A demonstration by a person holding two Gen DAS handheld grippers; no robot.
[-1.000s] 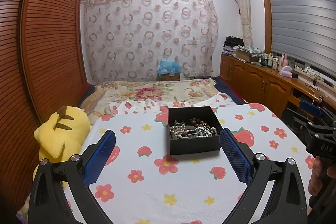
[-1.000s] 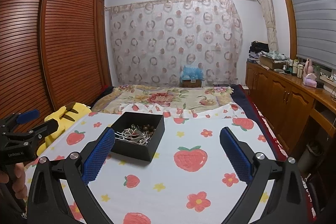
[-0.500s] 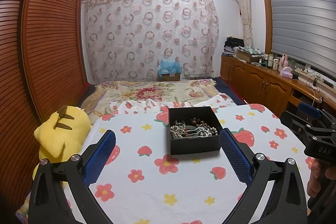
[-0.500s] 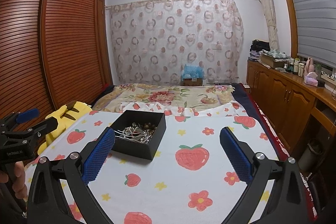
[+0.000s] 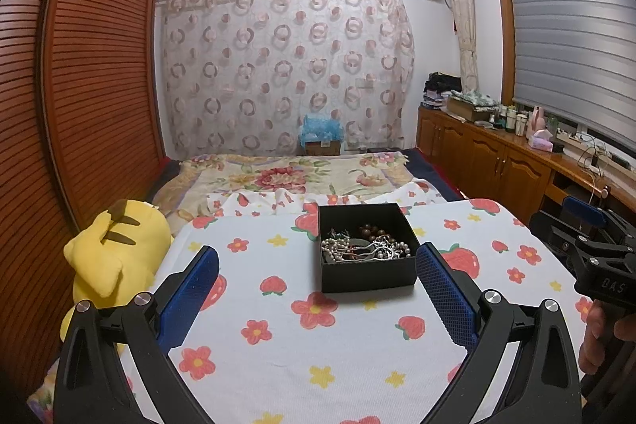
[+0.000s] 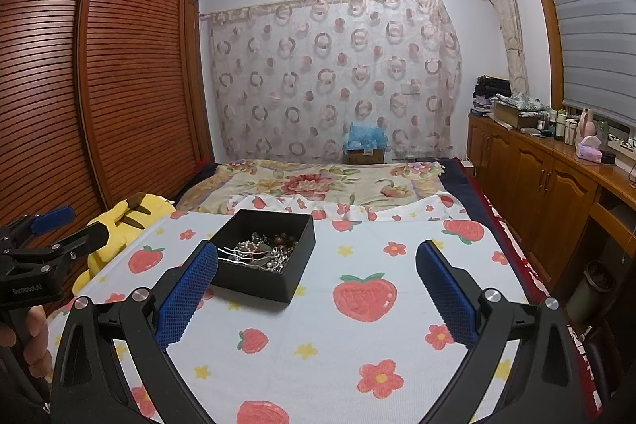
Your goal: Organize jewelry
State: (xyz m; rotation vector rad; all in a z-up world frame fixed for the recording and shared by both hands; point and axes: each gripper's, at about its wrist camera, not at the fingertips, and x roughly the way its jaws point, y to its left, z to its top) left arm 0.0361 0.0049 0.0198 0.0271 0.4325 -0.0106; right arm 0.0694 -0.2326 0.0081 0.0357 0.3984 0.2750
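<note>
A black open box point(image 5: 365, 269) stands on a table covered with a strawberry-and-flower cloth point(image 5: 318, 344). It holds a tangle of jewelry point(image 5: 365, 245): pearl strands, silver chains and brown beads. My left gripper point(image 5: 318, 265) is open and empty, just short of the box's front. The box also shows in the right wrist view point(image 6: 260, 279), with the jewelry point(image 6: 262, 251) inside. My right gripper point(image 6: 318, 265) is open and empty, to the right of the box, its left fingertip point(image 6: 198, 265) near the box's front left corner.
A yellow plush toy point(image 5: 115, 249) lies at the table's left edge beside a slatted wooden wardrobe point(image 5: 79, 106). A bed with a floral cover point(image 5: 298, 177) lies beyond the table. Wooden cabinets point(image 5: 497, 161) line the right wall. The other gripper shows at the right point(image 5: 596, 257) and at the left point(image 6: 35, 257).
Both grippers have moved slightly forward toward the box. Both stay open.
</note>
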